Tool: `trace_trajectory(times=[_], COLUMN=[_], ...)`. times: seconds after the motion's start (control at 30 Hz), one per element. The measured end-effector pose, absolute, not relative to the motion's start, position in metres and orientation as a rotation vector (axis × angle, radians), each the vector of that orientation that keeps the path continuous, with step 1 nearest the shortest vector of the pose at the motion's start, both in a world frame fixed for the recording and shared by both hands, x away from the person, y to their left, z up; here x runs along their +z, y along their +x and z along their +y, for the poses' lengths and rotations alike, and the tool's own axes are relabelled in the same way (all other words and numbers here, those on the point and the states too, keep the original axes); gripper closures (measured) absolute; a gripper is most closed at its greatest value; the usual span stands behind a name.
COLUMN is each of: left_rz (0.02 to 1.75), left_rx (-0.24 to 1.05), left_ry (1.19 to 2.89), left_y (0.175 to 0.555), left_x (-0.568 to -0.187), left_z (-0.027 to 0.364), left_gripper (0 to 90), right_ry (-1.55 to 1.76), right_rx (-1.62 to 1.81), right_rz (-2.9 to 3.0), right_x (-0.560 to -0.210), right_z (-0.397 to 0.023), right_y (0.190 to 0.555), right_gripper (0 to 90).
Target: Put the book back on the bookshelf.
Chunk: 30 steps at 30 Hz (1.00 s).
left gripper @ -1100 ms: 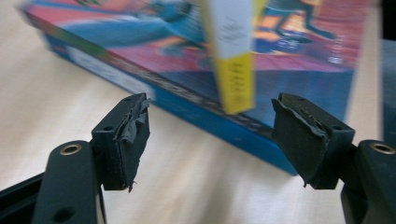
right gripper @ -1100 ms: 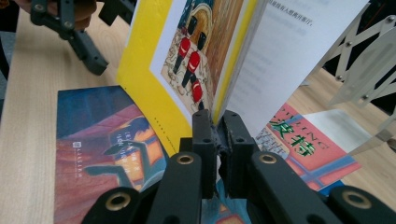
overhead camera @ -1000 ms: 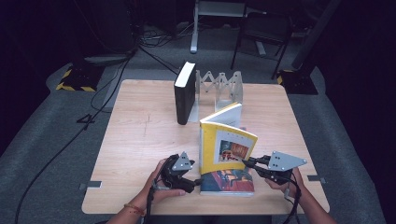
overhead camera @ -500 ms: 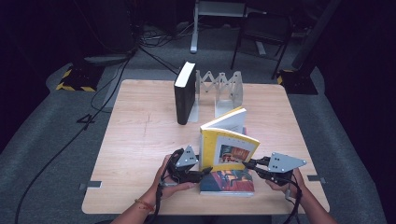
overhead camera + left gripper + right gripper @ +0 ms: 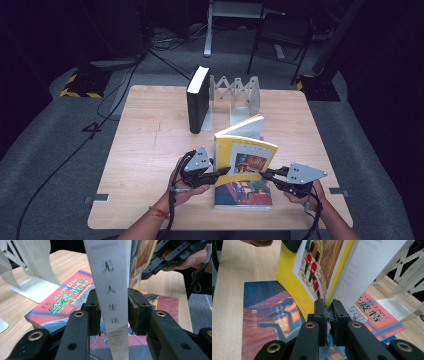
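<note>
- A light wooden table (image 5: 150, 150) stands in a dark room; a black book (image 5: 197, 106) leans on a silver folding rack (image 5: 240, 97) near its far edge.
- Near the front edge, the yellow paperback book (image 5: 245, 157) stands upright on a flat colourful book (image 5: 243, 195).
- The left gripper (image 5: 220, 173), jaws just closing, straddles the yellow book's white spine (image 5: 111, 302); whether it grips, I cannot tell.
- The right gripper (image 5: 265, 174) is clenched on its fore-edge.

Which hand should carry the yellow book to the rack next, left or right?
Left, probably. The left tongs straddle the yellow book at its spine, on the side nearer the rack; they have just been closing. The right tongs pinch only the cover's edge.
</note>
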<state>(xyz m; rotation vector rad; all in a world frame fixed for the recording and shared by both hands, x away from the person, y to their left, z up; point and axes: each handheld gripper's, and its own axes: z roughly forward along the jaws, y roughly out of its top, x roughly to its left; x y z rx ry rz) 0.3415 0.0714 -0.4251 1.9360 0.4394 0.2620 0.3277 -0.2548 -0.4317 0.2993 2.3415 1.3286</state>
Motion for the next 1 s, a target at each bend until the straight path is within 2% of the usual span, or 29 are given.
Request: trace_trajectory(times=[0.2,0.3,0.43,0.47,0.53,0.67,0.87,0.93,1.0], left_rz=[0.395,0.375,0.377,0.377,0.382,0.379,0.378,0.378,0.37], left_rx=[0.263,0.283,0.291,0.291,0.293,0.292,0.296,0.293,0.298], left_ry=[1.953,1.964,1.965,1.965,1.964,1.965,1.967,1.968,1.97], left_y=[0.337,0.334,0.333,0.333,0.333,0.332,0.332,0.331,0.33], left_x=[-0.423,-0.423,-0.423,-0.423,-0.423,-0.423,-0.423,-0.423,-0.422], left_z=[0.068,0.065,0.064,0.064,0.064,0.063,0.062,0.062,0.061], left_gripper=[72.9,73.9,73.9,73.9,73.9,73.9,73.8,73.8,73.5], right_ry=[0.336,0.381,0.447,0.447,0.481,0.499,0.508,0.48,0.454], right_rx=[1.299,1.309,1.329,1.329,1.348,1.394,1.446,1.449,1.419], right_rz=[2.309,2.288,2.23,2.23,2.202,2.176,2.17,2.19,2.205], right_x=[-0.431,-0.431,-0.428,-0.428,-0.424,-0.419,-0.414,-0.414,-0.414], right_z=[-0.255,-0.256,-0.254,-0.254,-0.252,-0.249,-0.244,-0.241,-0.236], right_y=[0.329,0.331,0.335,0.335,0.338,0.342,0.346,0.346,0.343], right_gripper=[80.0,74.1,56.0,56.0,48.1,40.8,37.9,41.6,41.4])
